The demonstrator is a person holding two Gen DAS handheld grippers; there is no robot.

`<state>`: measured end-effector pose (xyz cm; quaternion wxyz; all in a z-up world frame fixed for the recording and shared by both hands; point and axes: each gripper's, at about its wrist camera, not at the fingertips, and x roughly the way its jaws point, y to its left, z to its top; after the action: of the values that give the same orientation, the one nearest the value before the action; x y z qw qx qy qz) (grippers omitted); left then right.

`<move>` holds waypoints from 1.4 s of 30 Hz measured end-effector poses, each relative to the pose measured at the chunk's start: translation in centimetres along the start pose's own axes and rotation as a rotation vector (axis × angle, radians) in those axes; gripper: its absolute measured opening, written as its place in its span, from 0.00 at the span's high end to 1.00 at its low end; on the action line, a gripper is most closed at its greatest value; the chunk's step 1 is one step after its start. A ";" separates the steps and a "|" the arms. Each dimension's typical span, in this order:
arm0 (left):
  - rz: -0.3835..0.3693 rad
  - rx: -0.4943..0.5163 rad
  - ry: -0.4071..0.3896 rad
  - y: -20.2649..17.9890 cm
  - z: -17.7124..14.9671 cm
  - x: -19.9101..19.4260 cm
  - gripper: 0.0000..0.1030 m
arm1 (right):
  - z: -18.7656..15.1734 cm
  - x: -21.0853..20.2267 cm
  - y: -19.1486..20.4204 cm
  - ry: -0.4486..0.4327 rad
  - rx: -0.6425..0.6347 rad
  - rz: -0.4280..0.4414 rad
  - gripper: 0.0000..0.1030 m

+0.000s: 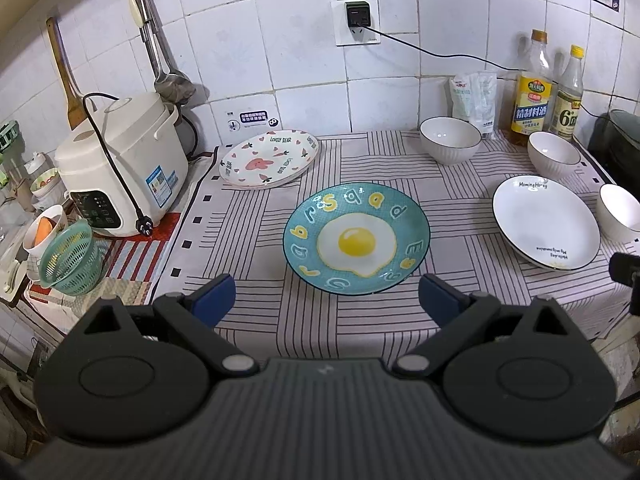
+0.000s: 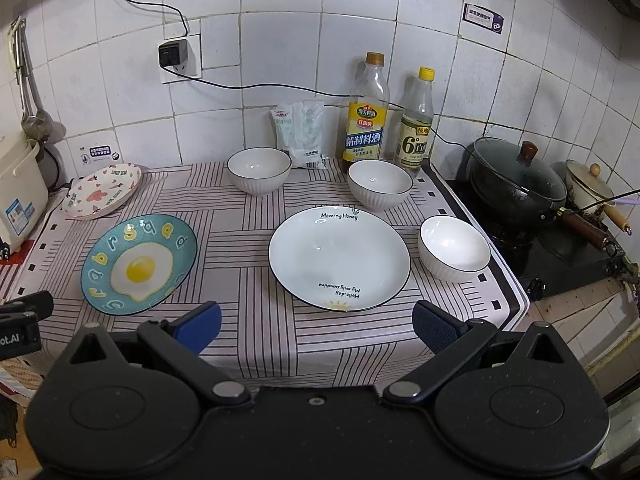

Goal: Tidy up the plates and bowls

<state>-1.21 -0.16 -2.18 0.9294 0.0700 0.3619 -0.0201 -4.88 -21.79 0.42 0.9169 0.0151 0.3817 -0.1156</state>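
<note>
3 plates and 3 bowls stand apart, unstacked, on a striped cloth (image 2: 256, 344) covering the counter. The teal plate with a fried-egg motif (image 1: 356, 240) lies left of centre; the white plate lettered "Morning Honey" (image 2: 339, 258) lies right of centre. The heart-patterned plate (image 1: 269, 159) rests tilted at the far left, near the rice cooker (image 1: 120, 168). Bowl 1 (image 2: 259, 170) sits at the far centre, bowl 2 (image 2: 379, 184) at the far right just in front of 2 bottles (image 2: 366, 110), and bowl 3 (image 2: 454, 248) just right of the white plate, near the cloth's right edge. The left gripper (image 1: 326, 294) hovers at the near edge facing the teal plate, jaws spread wide and empty. The right gripper (image 2: 316, 326) hovers at the near edge facing the white plate, jaws likewise wide apart, holding nothing. A lidded black pan (image 2: 518, 184) stands on the stove at the right.
</note>
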 end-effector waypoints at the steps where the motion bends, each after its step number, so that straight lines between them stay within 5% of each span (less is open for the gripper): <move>1: 0.000 0.000 0.001 0.0 0.0 0.0 0.04 | 0.0 0.0 -0.1 0.000 0.000 0.000 0.00; 26: -0.011 -0.032 0.019 0.9 0.3 0.9 0.04 | 0.0 0.9 0.3 0.016 -0.008 0.008 0.00; 31: -0.085 -0.052 0.030 2.0 1.2 2.4 0.05 | -0.1 1.3 0.6 -0.024 0.005 0.070 0.00; 37: -0.062 -0.002 -0.048 3.5 2.4 4.8 0.06 | 0.3 3.9 2.7 -0.079 0.010 0.183 0.00; 42: -0.058 -0.020 0.026 6.0 2.7 9.9 0.07 | 0.4 8.2 5.9 -0.068 -0.064 0.255 0.03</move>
<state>8.45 5.50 -6.20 0.9243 0.0504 0.3759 -0.0423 2.27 -17.77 -5.40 0.9366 0.0305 0.3487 0.0138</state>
